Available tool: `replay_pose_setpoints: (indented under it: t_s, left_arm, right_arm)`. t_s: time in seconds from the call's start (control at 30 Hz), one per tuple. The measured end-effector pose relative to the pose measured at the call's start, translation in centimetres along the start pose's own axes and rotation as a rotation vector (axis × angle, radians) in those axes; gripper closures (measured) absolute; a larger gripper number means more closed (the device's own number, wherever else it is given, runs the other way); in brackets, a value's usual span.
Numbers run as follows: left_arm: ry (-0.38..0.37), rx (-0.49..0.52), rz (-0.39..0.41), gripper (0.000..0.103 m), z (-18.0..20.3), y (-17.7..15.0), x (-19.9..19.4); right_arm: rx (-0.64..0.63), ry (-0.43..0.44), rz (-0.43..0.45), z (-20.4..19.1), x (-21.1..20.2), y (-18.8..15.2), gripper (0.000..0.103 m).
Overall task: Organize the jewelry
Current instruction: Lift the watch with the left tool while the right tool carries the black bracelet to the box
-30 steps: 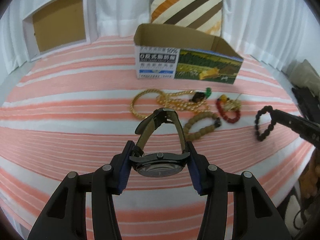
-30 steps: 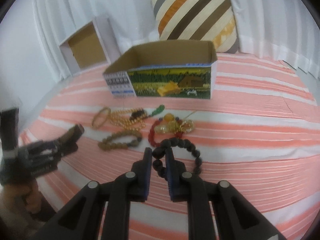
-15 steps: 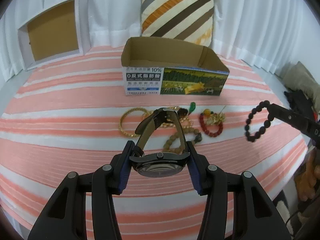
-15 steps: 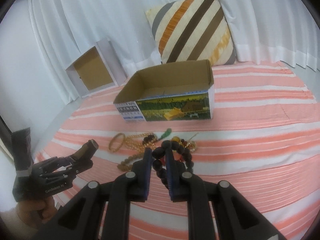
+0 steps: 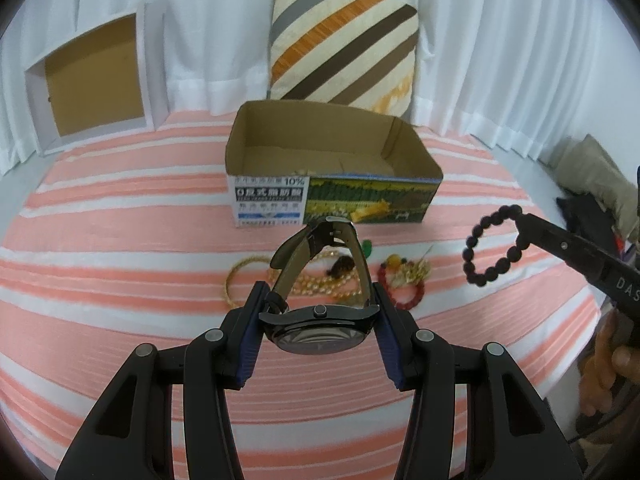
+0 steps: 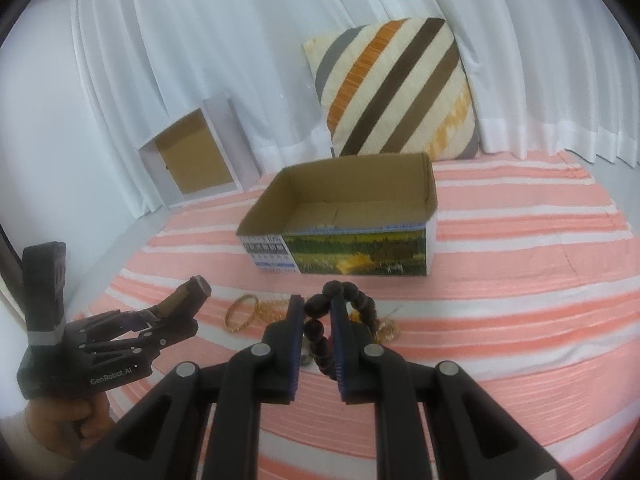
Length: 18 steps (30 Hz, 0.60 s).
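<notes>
You are mid-carry, with one piece in each hand. Your left claw [image 5: 319, 334] is clamped on the case of the black wristwatch with a dark leather strap [image 5: 320, 320], its strap looping upward ahead of the pads. Your right claw [image 6: 317, 334] is pinched nearly closed on the bracelet of dark round beads [image 6: 340, 320], which hangs clear of the pink-and-white striped bed cover [image 5: 120, 264]. The open cardboard box with a green printed side [image 5: 332, 168] stands farther up the bed, apparently empty. The gold bangle [image 5: 240, 282], the golden bead chain [image 5: 320, 286] and the red bead bracelet [image 5: 404, 290] lie in a loose cluster just in front of it. I judge the next move to be carrying both claws forward over the box's near wall, then opening them above its floor.
</notes>
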<state>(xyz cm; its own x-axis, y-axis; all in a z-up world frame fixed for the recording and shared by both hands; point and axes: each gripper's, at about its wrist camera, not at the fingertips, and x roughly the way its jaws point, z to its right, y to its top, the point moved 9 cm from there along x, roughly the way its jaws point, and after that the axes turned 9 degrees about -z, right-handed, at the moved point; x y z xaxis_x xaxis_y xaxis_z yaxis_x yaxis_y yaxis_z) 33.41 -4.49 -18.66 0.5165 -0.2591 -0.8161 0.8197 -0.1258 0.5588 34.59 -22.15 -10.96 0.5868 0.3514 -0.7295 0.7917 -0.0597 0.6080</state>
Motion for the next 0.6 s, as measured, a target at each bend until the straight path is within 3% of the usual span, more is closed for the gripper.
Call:
replay_pose_setpoints:
  t_s: [0.6]
  left_arm:
    - [-0.051, 0.006, -0.008, 0.052, -0.4, 5.4, -0.6]
  right_arm:
    - [-0.021, 0.040, 0.043, -0.3, -0.1, 5.5, 0.089]
